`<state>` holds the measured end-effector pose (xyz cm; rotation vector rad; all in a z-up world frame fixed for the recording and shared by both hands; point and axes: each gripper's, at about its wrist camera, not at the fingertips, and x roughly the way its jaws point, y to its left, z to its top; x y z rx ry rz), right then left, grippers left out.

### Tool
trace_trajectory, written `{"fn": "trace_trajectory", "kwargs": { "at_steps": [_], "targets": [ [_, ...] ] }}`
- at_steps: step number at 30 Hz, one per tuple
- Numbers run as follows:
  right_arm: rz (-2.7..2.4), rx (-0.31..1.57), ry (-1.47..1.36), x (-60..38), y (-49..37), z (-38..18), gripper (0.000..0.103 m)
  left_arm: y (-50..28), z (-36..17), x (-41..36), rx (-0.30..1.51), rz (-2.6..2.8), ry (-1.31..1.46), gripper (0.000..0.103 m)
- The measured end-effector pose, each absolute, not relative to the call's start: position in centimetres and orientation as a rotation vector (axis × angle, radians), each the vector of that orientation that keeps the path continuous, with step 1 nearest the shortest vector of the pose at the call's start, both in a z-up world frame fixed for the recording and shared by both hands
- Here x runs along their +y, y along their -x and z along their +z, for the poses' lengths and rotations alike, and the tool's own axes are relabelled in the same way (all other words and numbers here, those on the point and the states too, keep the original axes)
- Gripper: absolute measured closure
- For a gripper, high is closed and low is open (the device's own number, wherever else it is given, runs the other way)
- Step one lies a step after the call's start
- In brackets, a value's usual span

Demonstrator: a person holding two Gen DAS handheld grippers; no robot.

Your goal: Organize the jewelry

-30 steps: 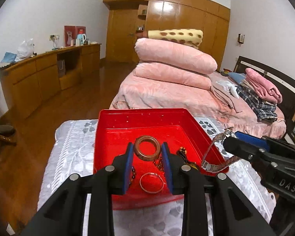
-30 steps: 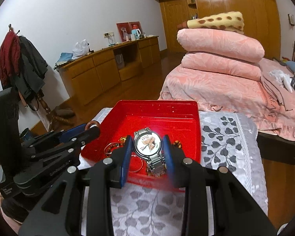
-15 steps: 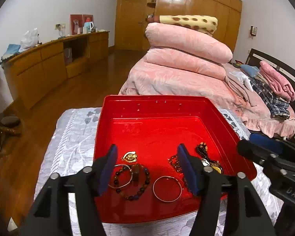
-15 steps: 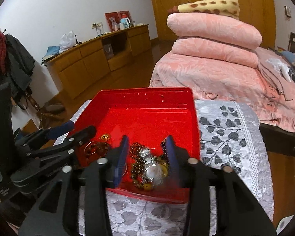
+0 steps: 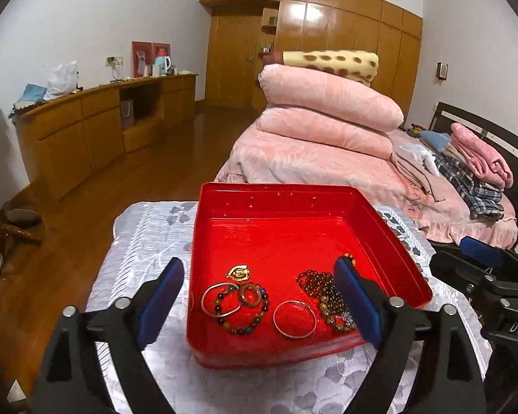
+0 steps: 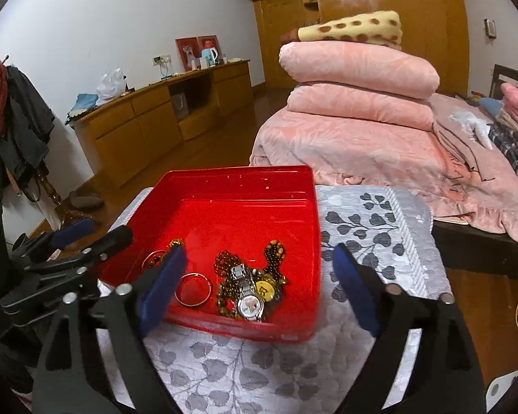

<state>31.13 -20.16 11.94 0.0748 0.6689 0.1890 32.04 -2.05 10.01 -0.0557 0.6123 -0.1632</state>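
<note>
Bedroom surroundings frame a small table (image 5: 148,227) under a grey leaf-print cloth, with a red tray (image 5: 279,193) on it holding all the jewelry that shows.

Left to right in the tray's near half, seen from the left wrist: a thin bangle (image 5: 221,299) overlapping a bead bracelet (image 5: 245,324), a brown ring (image 5: 250,295) lying on them, a gold pendant (image 5: 239,272) just behind, then a lone silver bangle (image 5: 294,319), then a heap of brown beads (image 5: 323,291). The right wrist view shows a watch (image 6: 250,305) on that heap, its strap running away from the camera toward the far wall.

The left hand-held gripper (image 5: 259,298) hangs wide open and empty, its pads straddling the tray's near left corner. The right hand-held gripper (image 6: 259,284) is equally wide open and empty, its left pad over the tray, its right pad over cloth.

Nothing lies outside the tray, so the loading looks done. If anything needs tidying, the ring cluster sits nearer the left arm; the watch and beads lie straight ahead of the right, strap in line with its fingers.
</note>
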Motion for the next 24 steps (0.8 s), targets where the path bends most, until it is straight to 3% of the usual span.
{"fn": "trace_trajectory", "kwargs": {
  "at_steps": [10, 24],
  "targets": [
    [0.189, 0.651, -0.114, -20.6, -27.2, 12.0, 0.008, -27.8, 11.4, -2.4, 0.556, -0.173, 0.036, 0.01],
    [0.176, 0.633, -0.089, -20.3, -22.5, 12.0, 0.007, -22.2, 12.6, -2.5, 0.493, -0.202, 0.012, 0.008]
  ]
}}
